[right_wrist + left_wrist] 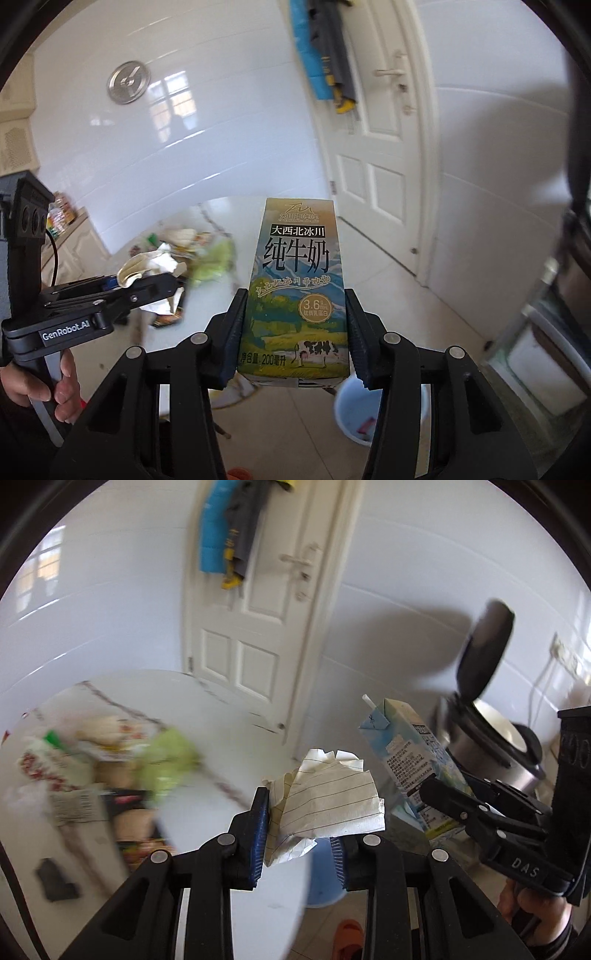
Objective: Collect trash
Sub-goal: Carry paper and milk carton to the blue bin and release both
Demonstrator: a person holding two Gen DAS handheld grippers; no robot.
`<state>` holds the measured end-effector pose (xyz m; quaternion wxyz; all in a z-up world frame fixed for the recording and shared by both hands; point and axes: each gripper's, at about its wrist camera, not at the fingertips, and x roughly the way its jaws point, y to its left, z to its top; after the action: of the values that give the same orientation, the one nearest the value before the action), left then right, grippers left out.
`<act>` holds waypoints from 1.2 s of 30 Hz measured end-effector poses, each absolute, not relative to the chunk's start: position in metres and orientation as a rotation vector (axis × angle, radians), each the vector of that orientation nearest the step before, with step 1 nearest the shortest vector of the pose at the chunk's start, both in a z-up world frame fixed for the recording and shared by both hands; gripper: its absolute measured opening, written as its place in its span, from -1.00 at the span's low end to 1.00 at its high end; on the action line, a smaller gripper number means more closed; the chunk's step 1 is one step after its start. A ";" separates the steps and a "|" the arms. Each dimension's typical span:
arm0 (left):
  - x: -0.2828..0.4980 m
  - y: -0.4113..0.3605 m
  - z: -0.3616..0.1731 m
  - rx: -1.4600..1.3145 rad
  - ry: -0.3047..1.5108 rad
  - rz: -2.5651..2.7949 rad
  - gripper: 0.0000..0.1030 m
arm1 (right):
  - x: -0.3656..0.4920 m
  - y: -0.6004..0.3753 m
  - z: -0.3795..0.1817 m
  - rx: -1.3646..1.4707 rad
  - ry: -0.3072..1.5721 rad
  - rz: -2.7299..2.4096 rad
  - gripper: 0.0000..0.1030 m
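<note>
Milk carton (295, 291) upright, clamped in right claw (295, 328); crumpled paper (325, 797) pinched in left claw (299, 834), both tilted downward

Crumpled lined paper (325, 797), glossy printed carton (295, 288), glossy white wall tiles (221, 129), matt black plastic fingers (229, 332)

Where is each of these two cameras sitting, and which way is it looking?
Left wrist view: on the left gripper, looking along its fingers at the crumpled lined paper it grips; the right gripper shows alongside.
Right wrist view: on the right gripper, looking at the milk carton it grips; the left gripper and hand show.
Both share the white door, table and blue bucket.
</note>
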<state>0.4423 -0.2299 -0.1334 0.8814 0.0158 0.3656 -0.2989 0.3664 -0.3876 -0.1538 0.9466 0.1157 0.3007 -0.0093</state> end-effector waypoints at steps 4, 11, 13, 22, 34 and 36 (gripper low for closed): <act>0.446 -0.291 -0.154 0.120 0.825 -0.681 -0.48 | 0.338 -0.429 -0.171 0.286 0.631 -0.107 -0.10; 0.469 -0.362 -0.196 0.233 0.919 -0.686 -0.26 | 0.338 -0.484 -0.213 0.386 0.680 -0.161 -0.10; 0.474 -0.372 -0.204 0.256 0.931 -0.663 0.04 | 0.344 -0.492 -0.225 0.403 0.696 -0.165 -0.10; 0.503 -0.387 -0.214 0.256 0.924 -0.601 0.65 | 0.363 -0.505 -0.264 0.459 0.738 -0.154 -0.07; 0.469 -0.348 -0.164 0.216 0.827 -0.613 0.70 | 0.346 -0.482 -0.226 0.385 0.694 -0.199 0.30; 0.456 -0.328 -0.149 0.191 0.802 -0.609 0.72 | 0.338 -0.472 -0.209 0.364 0.666 -0.193 0.38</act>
<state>0.4562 -0.3276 -0.1489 0.8715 0.0915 0.3837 -0.2915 0.3377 -0.4719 -0.2089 0.9243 0.1775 0.3247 -0.0940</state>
